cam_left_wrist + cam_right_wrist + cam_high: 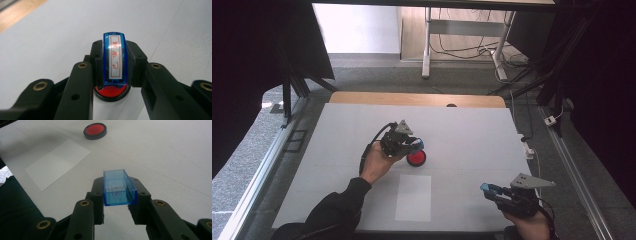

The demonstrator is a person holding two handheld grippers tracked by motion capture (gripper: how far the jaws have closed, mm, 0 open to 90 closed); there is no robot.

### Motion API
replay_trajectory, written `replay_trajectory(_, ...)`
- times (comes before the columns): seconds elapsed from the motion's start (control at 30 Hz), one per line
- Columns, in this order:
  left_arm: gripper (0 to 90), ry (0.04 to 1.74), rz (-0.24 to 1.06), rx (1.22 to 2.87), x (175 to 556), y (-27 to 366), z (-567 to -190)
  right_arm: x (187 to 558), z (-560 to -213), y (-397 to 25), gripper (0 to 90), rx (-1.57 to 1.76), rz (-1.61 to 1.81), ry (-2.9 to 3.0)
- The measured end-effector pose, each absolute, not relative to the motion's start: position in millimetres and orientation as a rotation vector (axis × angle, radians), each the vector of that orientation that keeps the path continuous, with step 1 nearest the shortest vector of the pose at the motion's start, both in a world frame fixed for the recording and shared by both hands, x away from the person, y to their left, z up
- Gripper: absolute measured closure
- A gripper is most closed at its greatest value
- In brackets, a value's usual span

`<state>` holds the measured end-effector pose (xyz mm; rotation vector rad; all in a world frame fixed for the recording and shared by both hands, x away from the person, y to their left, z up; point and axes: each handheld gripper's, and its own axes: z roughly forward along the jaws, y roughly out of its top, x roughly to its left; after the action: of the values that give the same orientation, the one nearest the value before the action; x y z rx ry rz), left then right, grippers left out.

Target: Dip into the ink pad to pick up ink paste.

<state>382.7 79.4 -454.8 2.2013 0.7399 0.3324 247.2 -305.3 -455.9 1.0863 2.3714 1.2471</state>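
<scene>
While the high view looks down on the white table, the left gripper sits near the middle of it, holding a blue stamp right over the red ink pad. The right gripper waits near the front right edge, well apart, with a small blue cap at its tip. A white paper sheet lies between the two, closer to the person.

Seen from the left gripper view, the jaws are narrowed firmly on the stamp, one on each long side. Its labelled top, with red characters, faces the camera, and its foot meets the ink pad directly below; whether it presses or only touches, I cannot tell. That label is too small to read from above.

From the right gripper view, the jaws pinch the transparent cap, its hollow side upward and empty. Farther off lie the sheet and the ink pad.

My reading is that inking is the step in hand. The next move calls for lifting the stamp straight up, carrying it over the sheet and pressing it down squarely, without tilting.
</scene>
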Motion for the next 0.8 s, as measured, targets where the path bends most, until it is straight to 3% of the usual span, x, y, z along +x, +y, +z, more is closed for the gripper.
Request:
replay_trajectory(0.2, 70.4, 0.729, 0.309, 2.18, 383, 84, -447, 247, -456, -305, 68.2, 1.089, 1.246, 2.374)
replay_trajectory(0.8, 70.4, 0.75, 0.249, 2.299, 390, 68, -483, 247, -456, -305, 68.2, 1.083, 1.243, 2.374)
